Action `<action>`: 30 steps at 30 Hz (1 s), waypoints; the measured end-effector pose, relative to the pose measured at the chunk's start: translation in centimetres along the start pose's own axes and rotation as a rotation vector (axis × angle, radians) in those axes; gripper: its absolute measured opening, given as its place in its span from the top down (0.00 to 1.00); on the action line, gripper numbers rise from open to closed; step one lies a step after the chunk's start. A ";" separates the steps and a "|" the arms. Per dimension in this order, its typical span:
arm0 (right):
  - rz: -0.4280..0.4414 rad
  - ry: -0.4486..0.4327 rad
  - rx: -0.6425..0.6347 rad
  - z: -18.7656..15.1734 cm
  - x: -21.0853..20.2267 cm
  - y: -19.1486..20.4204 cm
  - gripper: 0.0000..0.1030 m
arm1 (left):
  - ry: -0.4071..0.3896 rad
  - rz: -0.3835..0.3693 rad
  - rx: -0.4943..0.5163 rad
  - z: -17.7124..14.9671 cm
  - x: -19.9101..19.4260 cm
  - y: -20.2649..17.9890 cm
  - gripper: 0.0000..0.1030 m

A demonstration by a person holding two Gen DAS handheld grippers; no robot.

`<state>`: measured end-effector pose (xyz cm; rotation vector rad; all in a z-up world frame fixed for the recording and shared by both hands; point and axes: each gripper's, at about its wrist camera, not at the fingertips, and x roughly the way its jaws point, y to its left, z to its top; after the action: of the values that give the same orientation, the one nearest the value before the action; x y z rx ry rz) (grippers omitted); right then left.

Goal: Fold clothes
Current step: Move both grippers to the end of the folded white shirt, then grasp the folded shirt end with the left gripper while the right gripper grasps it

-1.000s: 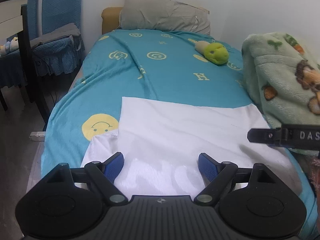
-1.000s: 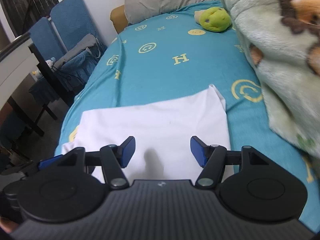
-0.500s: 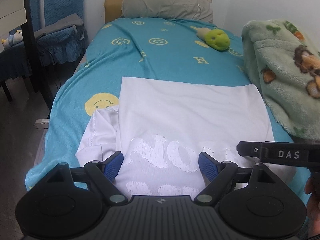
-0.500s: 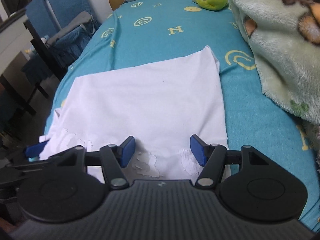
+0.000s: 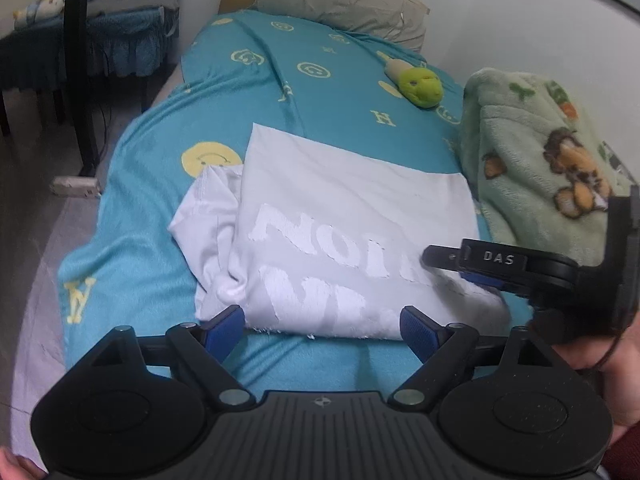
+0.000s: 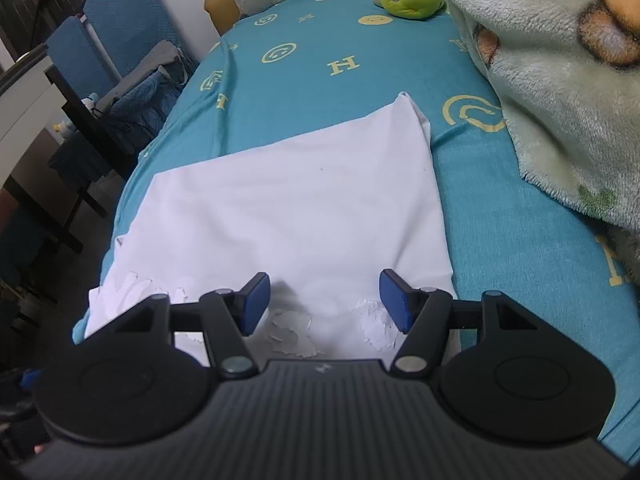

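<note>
Far side of bed: bare teal sheet (image 5: 320,120) is left open between the white shirt (image 5: 352,216) and the pillow (image 5: 344,4).
Right side: passage is blocked by the heaped fleece blanket (image 5: 540,152).
Plush toy (image 5: 420,86): set well beyond the shirt, near the blanket.
Left edge: open floor (image 5: 36,216) is bounded by covered chairs (image 6: 120,52).
Near edge: a strip of sheet is left free before the shirt.

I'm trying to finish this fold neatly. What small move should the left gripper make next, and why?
Probably shift the left gripper, whose jaws are opening with nothing between them, over to the sleeve and fold it onto the shirt. The sleeve sticks out crumpled past the shirt's left edge, while the rest lies flat on the bed.
</note>
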<state>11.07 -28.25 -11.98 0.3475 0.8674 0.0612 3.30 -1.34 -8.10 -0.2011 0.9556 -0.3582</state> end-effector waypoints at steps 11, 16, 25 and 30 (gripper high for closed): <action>-0.006 0.005 -0.002 0.0 0.1 0.1 0.39 | 0.145 -0.092 -0.214 0.2 3.4 2.8 0.14; 0.000 0.003 0.029 0.3 0.1 -0.3 0.39 | 0.173 -0.158 -0.344 0.2 5.8 4.1 0.10; 0.011 -0.001 0.069 0.3 0.1 -0.8 0.40 | 0.012 -0.251 -0.510 0.6 5.6 6.2 0.08; 0.018 -0.006 0.099 0.5 0.0 -1.1 0.40 | -0.118 -0.350 -0.565 1.0 4.0 6.6 0.10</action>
<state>11.33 -29.42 -12.09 0.4480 0.8630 0.0341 7.64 3.20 -12.68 -0.9039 0.8867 -0.3842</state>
